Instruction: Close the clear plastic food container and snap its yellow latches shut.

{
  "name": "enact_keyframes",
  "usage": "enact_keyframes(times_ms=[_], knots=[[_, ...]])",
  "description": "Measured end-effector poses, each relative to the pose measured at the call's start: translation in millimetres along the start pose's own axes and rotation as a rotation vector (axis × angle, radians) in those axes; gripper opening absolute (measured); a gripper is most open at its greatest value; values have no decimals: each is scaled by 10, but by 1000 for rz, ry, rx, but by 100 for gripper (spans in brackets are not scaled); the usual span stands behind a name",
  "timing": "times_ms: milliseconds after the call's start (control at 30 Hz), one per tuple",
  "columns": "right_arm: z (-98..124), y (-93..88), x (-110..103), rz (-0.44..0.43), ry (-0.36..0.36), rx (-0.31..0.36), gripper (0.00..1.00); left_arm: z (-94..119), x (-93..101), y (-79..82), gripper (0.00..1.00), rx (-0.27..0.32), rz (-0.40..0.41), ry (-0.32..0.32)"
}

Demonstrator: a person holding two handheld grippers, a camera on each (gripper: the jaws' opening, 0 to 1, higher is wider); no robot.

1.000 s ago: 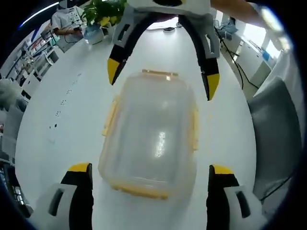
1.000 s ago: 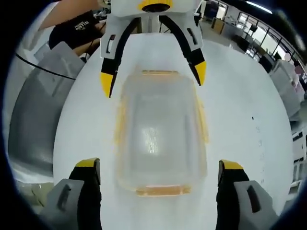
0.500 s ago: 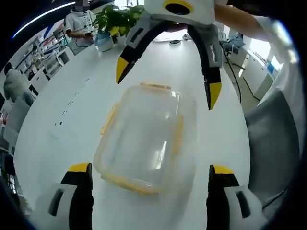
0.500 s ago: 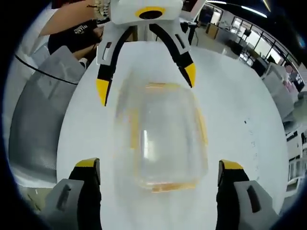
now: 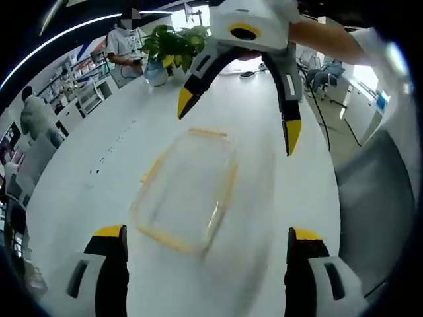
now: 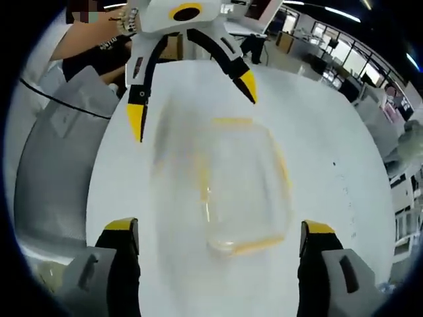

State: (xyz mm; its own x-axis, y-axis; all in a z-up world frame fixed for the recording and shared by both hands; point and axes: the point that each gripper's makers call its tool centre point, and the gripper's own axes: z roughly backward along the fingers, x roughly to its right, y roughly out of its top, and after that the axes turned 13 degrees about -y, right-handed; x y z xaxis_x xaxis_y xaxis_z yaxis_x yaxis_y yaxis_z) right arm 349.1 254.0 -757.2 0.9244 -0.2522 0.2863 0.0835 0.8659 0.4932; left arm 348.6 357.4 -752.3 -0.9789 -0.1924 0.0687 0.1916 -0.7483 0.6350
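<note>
Container: a clear plastic food container with yellow latches lies on the white table, blurred; whether the lid is seated cannot be told.
Left gripper: the left gripper hovers before the near end, jaws spread wide, holding nothing.
Right gripper: the right gripper faces the opposite end, jaws wide apart and empty.
Background: a potted plant at the table's far edge.
Doing it well: steady both hands, press the lid flat all round, then push each latch down against the rim while the other gripper braces the container.
</note>
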Motion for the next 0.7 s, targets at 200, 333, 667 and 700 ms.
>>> enact_keyframes(times_ms=[200, 333, 667, 700], knots=[[105, 21, -88, -16, -23, 15, 98, 95, 102, 24, 99, 61, 15, 37], [160, 11, -157, -27, -31, 22, 97, 159, 130, -1, 99, 76, 15, 81], [279, 0, -237, -77, -71, 45, 95, 314, 234, 4, 99, 183, 59, 155], [295, 7, -247, -84, -78, 53, 95, 334, 262, 4, 99, 196, 62, 157]])
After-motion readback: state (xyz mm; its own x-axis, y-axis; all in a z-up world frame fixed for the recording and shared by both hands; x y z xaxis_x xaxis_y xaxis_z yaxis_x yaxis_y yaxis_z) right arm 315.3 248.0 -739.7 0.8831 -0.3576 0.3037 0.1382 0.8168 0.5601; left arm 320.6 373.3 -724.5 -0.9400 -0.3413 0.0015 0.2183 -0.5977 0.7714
